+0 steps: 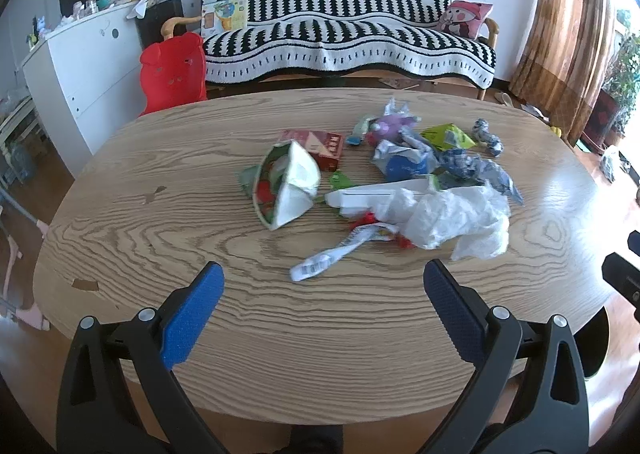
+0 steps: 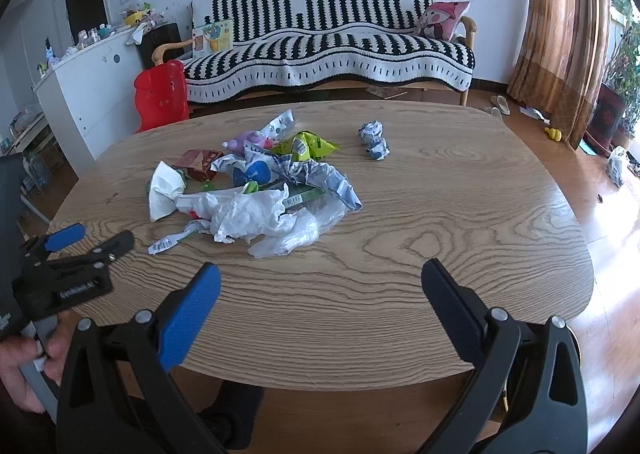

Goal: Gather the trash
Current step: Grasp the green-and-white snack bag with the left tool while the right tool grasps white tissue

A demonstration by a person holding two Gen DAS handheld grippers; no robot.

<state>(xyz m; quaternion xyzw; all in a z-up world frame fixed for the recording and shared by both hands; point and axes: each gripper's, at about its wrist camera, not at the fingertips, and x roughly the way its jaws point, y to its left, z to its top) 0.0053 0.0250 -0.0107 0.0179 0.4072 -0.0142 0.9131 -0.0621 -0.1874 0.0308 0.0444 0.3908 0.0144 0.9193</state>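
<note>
Left gripper (image 1: 322, 278): I hold it spread wide and empty, low over the table (image 1: 168, 238), so either wrapper fits between the pads.
Right gripper (image 2: 320, 278): likewise wide, nothing gripped, held back.
Trash pile (image 1: 400, 182): mid-table, at my 12 to 1 o'clock.
Nearest wrapper (image 1: 332, 254): long axis runs 8 to 2 o'clock, barcode end toward me.

- Right hand-held gripper (image 2: 320, 278) hovers wide open over the wooden table (image 2: 440, 214).
- Crumpled white plastic bag (image 2: 256, 214) tops the trash pile (image 2: 260, 182).
- Left hand-held gripper (image 2: 94, 240) sits at left.
</note>
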